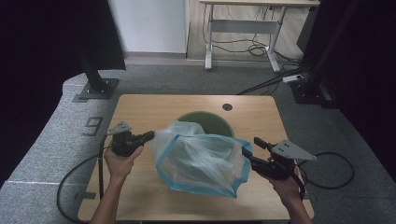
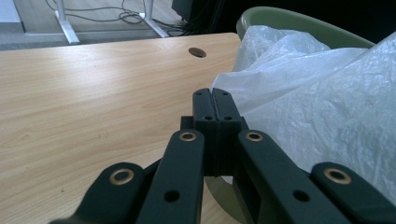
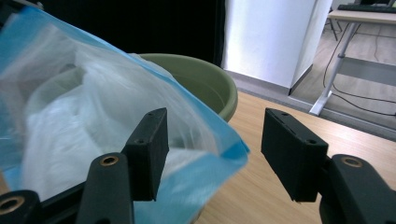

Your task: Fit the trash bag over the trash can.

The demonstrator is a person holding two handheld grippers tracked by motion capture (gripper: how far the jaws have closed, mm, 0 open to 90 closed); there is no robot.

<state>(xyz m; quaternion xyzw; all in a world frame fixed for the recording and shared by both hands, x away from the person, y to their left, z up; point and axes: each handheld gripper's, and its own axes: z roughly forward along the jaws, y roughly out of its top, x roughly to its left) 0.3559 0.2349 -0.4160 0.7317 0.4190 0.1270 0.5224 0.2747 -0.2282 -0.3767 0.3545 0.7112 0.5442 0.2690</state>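
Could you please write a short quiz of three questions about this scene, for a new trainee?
1. True or false: the left gripper is shut on the plastic bag.
2. Which thing stands behind the bag on the table? A) a green basin B) a red kettle C) a cardboard box
3. How do the jaws of the right gripper stand, and do their pads press on the bag?

Key
1. True; the bag's edge runs into its closed jaws.
2. A, the green basin.
3. Open; the bag's blue corner lies between them, unpressed.
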